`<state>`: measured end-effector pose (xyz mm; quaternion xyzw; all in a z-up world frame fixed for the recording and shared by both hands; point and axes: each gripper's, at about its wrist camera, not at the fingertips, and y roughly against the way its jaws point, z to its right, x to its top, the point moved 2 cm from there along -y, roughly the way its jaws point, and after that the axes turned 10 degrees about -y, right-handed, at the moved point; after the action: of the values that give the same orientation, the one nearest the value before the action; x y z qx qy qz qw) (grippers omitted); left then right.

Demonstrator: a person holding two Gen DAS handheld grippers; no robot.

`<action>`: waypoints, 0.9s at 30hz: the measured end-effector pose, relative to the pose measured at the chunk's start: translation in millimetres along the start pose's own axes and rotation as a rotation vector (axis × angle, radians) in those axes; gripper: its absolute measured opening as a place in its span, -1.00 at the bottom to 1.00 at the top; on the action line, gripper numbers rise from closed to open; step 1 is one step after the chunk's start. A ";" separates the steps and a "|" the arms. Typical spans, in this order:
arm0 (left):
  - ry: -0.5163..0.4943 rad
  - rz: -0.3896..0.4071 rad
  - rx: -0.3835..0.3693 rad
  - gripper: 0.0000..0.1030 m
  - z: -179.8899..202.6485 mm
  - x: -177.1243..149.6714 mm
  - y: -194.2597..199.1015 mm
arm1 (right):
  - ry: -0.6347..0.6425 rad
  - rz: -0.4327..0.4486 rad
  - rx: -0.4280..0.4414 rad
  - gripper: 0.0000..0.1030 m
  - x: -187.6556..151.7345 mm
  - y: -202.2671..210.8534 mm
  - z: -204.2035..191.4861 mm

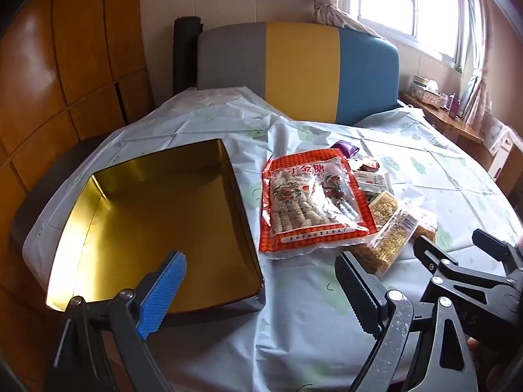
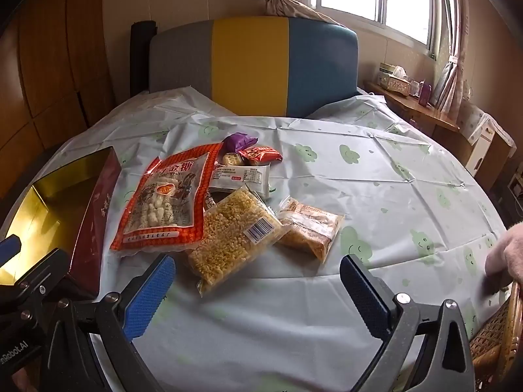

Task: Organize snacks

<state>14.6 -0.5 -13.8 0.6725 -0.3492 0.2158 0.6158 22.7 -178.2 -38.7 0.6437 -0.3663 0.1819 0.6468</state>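
Observation:
An open tin box (image 1: 170, 215) with a gold inside and dark red outer wall (image 2: 94, 215) lies on the left of the covered table; nothing shows inside it. A pile of snacks lies to its right: a big red bag (image 1: 310, 202) (image 2: 166, 199), a clear pack of yellow puffed rice (image 2: 235, 235) (image 1: 389, 238), a smaller orange-brown pack (image 2: 310, 225), a white packet (image 2: 245, 176), a small red packet (image 2: 261, 155) and a purple one (image 2: 237, 142). My left gripper (image 1: 261, 271) is open, near the box's front corner. My right gripper (image 2: 258, 281) is open, just before the rice pack.
A light plastic tablecloth (image 2: 376, 179) with green cloud prints covers the round table. A grey, yellow and blue chair back (image 2: 255, 65) stands behind it. A wicker chair (image 2: 497, 336) shows at the right front. A wooden shelf (image 2: 418, 111) with a tissue box runs under the window.

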 end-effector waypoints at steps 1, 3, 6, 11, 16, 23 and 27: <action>0.000 0.000 -0.002 0.81 0.8 -0.3 0.3 | 0.001 0.003 -0.002 0.99 0.1 0.5 -0.4; -0.005 -0.003 -0.010 0.81 1.2 -5.1 -2.6 | 0.007 0.009 -0.002 0.99 0.4 1.4 -1.7; -0.005 -0.005 -0.012 0.81 -1.3 -14.2 -4.7 | 0.013 0.008 0.006 0.99 -1.5 0.0 -4.0; 0.008 -0.033 -0.006 0.82 -2.5 -6.5 -6.1 | 0.024 0.007 0.011 0.99 -2.1 -1.8 -3.0; 0.009 -0.035 -0.007 0.82 -2.6 -6.1 -5.9 | 0.031 0.012 0.008 0.99 -0.4 -2.4 -1.5; 0.011 -0.043 -0.008 0.82 -2.6 -7.4 -8.2 | 0.044 0.024 0.000 0.99 5.1 -2.9 -2.0; 0.009 -0.048 -0.008 0.82 -2.4 -8.0 -8.8 | 0.050 0.030 -0.002 0.99 6.3 -3.1 -0.3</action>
<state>16.1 3.4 -25.2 0.6773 -0.3310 0.2026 0.6251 29.1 -179.7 -36.4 0.6329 -0.3597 0.2072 0.6536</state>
